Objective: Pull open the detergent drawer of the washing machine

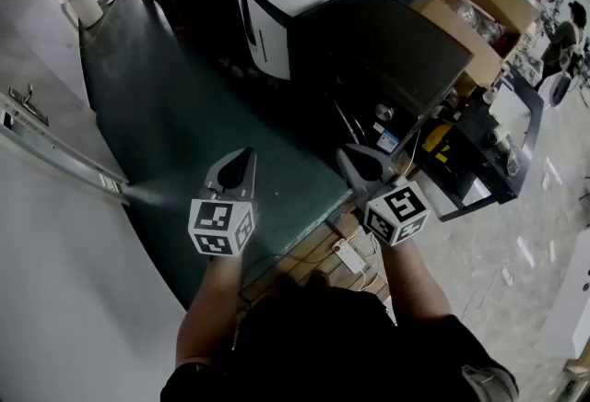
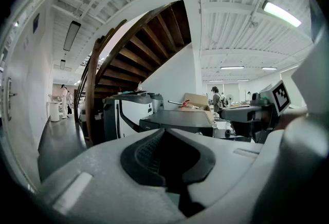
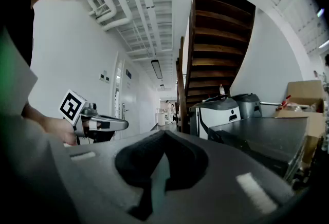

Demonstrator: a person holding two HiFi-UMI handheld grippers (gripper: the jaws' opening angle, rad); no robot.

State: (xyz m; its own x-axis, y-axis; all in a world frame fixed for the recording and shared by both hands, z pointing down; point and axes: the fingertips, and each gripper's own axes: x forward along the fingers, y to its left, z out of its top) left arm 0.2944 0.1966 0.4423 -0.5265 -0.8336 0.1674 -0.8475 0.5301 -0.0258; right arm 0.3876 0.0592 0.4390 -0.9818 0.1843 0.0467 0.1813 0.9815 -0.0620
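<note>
Grey-jawed and empty, the left hand-held gripper (image 1: 242,160) and the right hand-held gripper (image 1: 357,159) are both closed tight. They sit side by side at lower centre of the head view, above the dark green floor (image 1: 175,114). A dark boxy machine (image 1: 378,50) at upper centre may be the washing machine, but no detergent drawer can be made out on it. Such a drawer is probably light, stiff plastic on runners, best hooked by its front lip and pulled straight without twisting.

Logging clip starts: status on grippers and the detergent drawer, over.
Left gripper, right gripper: jaws shut, empty, in the air. Drawer not made out; dark machine ahead, untouched. No obstacle seen.
</note>
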